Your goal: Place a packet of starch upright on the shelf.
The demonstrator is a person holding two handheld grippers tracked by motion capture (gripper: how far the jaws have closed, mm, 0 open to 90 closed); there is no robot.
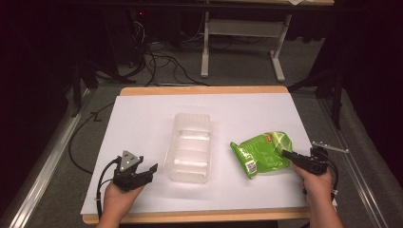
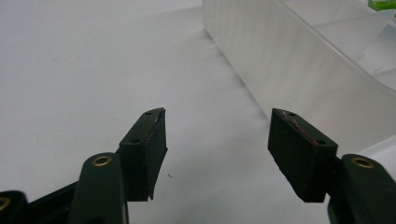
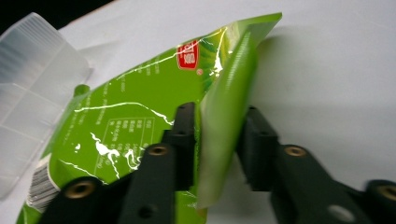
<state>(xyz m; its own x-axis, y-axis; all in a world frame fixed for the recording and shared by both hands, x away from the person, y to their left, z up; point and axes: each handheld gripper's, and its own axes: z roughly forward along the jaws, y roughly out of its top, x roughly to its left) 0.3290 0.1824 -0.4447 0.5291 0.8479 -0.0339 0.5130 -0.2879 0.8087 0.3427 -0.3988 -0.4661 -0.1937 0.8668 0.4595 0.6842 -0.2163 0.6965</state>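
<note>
**Thin pinch on the bag's seal**

Near the table's (image 1: 142, 102) right edge: green snack bag (image 1: 263, 153), crimped seal between right gripper (image 1: 291, 156) jaws, not fully clamped. Left gripper (image 1: 148, 170) wide, empty, beside clear plastic tray (image 1: 189, 145). Likely risk: glossy film slipping free once lifted.

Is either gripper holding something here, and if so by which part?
The right gripper has its jaws on either side of the sealed end edge of the glossy green snack bag, closing on it. The left gripper is open and holds nothing.
</note>
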